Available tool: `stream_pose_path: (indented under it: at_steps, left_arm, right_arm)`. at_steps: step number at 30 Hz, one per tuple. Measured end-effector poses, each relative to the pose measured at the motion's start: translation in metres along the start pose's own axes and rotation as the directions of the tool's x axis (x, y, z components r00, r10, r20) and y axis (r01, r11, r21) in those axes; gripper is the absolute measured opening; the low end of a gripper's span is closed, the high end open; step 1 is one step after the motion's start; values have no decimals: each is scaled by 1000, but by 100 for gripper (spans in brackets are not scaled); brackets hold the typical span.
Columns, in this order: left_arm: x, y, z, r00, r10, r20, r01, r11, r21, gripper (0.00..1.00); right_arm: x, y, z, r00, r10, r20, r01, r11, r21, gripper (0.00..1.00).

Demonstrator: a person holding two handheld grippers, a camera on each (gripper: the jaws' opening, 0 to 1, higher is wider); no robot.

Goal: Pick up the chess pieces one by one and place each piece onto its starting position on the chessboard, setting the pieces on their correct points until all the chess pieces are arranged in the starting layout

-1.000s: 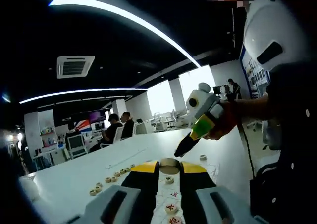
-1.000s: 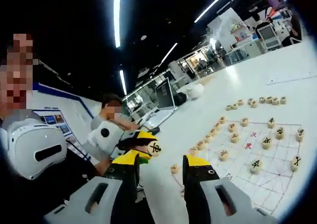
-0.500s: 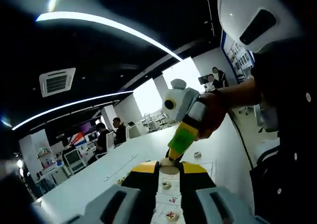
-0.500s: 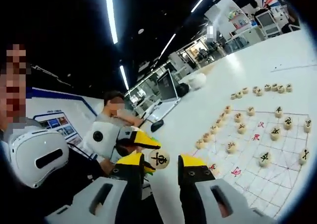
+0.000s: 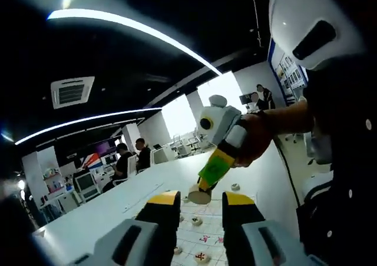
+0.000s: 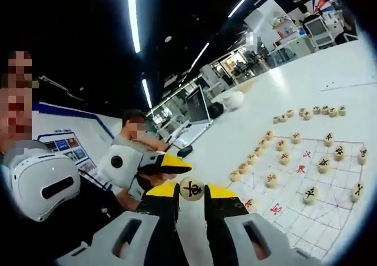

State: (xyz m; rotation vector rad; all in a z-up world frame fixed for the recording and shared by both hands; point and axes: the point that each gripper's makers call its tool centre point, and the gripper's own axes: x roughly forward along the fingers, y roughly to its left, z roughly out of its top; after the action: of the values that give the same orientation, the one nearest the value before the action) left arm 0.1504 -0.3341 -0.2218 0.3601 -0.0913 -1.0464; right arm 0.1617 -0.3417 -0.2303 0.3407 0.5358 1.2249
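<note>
Right tool (image 6: 191, 190) is clamped on a piece (image 6: 191, 189) up above the board (image 6: 306, 189); left tool (image 5: 200, 199) is spread wide, gripping nothing.

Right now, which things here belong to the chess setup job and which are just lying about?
Job:
- chess piece held in the right gripper
- left gripper, open
- chessboard
- loose pieces beside the board

Lying about:
- laptop
- white headset

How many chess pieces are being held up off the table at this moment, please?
1: the chess piece is clamped between the jaws of the right gripper, above the table. The left gripper is open, holding nothing. The grippers may hide others.
</note>
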Motion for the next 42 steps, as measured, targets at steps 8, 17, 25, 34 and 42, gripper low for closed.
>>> stream_pose_path:
  at_steps: [8,17,25,34,42]
  left_arm:
    - [-17,7,-21,997,-61,-56,47,972,-229,39]
    - [-40,15,-48,988,-56,-147,14,962,-272,40]
    - [-57,10,-60,976,-62,-209,1,960,-280,39]
    - [-67,5,-66,968,-56,-245,-13,963,-271,42]
    - [-72,2,-69,965,-36,-259,-37,962,-270,44]
  right_arm:
    - [-34,-25,-7,974,-213,-77,155,874,-461,19]
    - [-84,-47,-28,904,-389,-177,166,701,-694,19]
    - [-120,-60,-51,848,-472,-241,170,673,-719,19]
    - [-131,-72,-78,811,-494,-312,153,695,-703,19]
    - [-127,-88,-104,776,-494,-392,109,717,-688,19]
